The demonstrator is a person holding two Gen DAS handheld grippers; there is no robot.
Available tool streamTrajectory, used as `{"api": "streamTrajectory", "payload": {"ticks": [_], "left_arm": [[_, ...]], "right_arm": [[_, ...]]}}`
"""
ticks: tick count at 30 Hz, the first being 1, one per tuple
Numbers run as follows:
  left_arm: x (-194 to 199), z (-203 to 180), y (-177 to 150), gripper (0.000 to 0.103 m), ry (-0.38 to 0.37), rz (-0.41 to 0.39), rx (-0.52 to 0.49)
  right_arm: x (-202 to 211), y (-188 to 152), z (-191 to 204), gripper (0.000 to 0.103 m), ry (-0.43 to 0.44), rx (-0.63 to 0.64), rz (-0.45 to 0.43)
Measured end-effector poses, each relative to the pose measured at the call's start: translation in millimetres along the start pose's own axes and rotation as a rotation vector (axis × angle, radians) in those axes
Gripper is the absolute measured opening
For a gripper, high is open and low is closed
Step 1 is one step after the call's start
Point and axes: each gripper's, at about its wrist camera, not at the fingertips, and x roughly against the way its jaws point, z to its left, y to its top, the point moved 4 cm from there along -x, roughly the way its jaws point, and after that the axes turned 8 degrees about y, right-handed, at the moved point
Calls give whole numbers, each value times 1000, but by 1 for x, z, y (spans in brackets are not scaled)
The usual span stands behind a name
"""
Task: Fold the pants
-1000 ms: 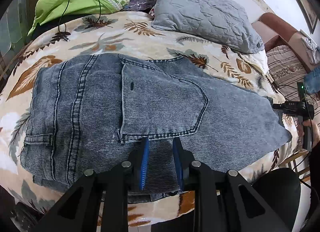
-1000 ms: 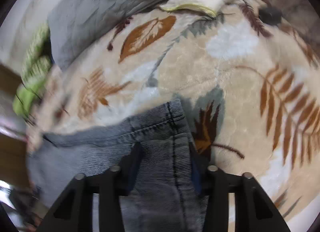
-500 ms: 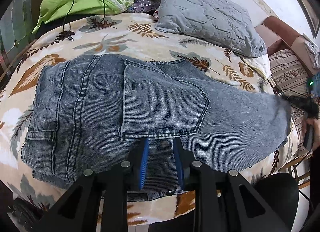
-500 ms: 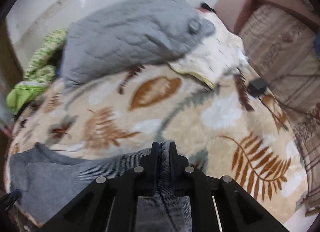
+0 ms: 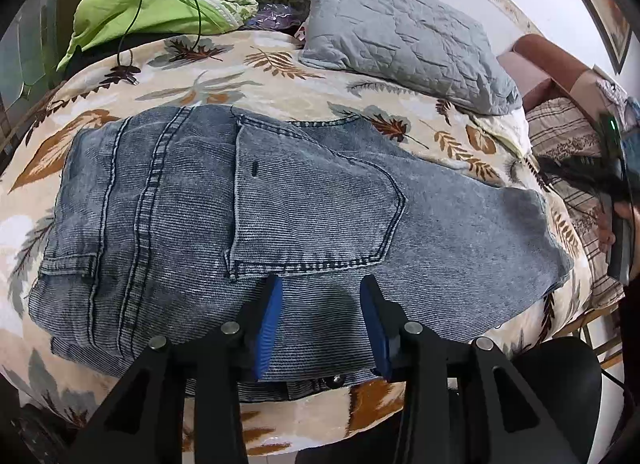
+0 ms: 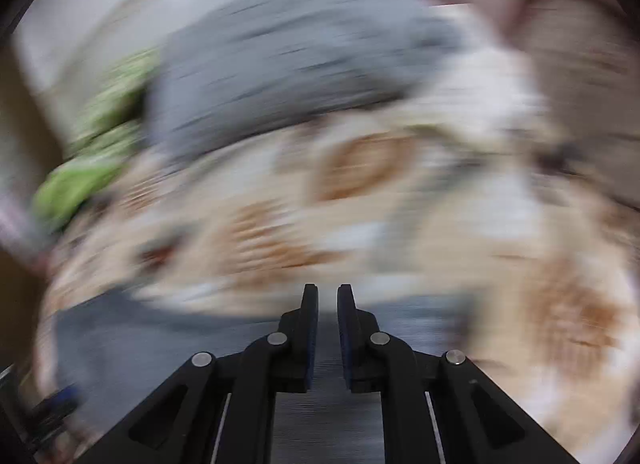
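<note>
At frame bottom, left gripper (image 5: 322,318) hovers low over ribbed denim pants (image 5: 280,216) spread mid-frame on leaf-print blanket (image 5: 280,80), jaws parted, empty. Right gripper (image 6: 327,328): narrow gap, blurred; grip indeterminable.

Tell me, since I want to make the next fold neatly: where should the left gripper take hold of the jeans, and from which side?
Probably the near edge of the jeans, just below the back pocket. The left gripper already hovers there, open. That edge overhangs the bed front, so one finger can slide under from the near side and pinch both layers.
</note>
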Motion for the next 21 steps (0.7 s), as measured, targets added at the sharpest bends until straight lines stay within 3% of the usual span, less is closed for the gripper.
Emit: {"api": "streamTrajectory", "payload": {"ticks": [5, 10, 15, 18, 19, 21], "left_arm": [[1, 0, -5, 42, -3, -3, -19], [1, -1, -7, 42, -2, -8, -29], [1, -2, -8, 46, -12, -15, -36], [1, -1, -8, 46, -22, -11, -27], [1, -1, -8, 46, -24, -10, -24], [1, 0, -7, 46, -33, -4, -14]], "right_arm": [[-82, 0, 107, 12, 246, 129, 160], [-144, -11, 150, 12, 274, 178, 278], [-163, -11, 158, 13, 252, 214, 282], [-170, -8, 160, 22, 251, 211, 291], [-170, -7, 160, 30, 256, 212, 293], [-171, -7, 161, 54, 254, 215, 287]]}}
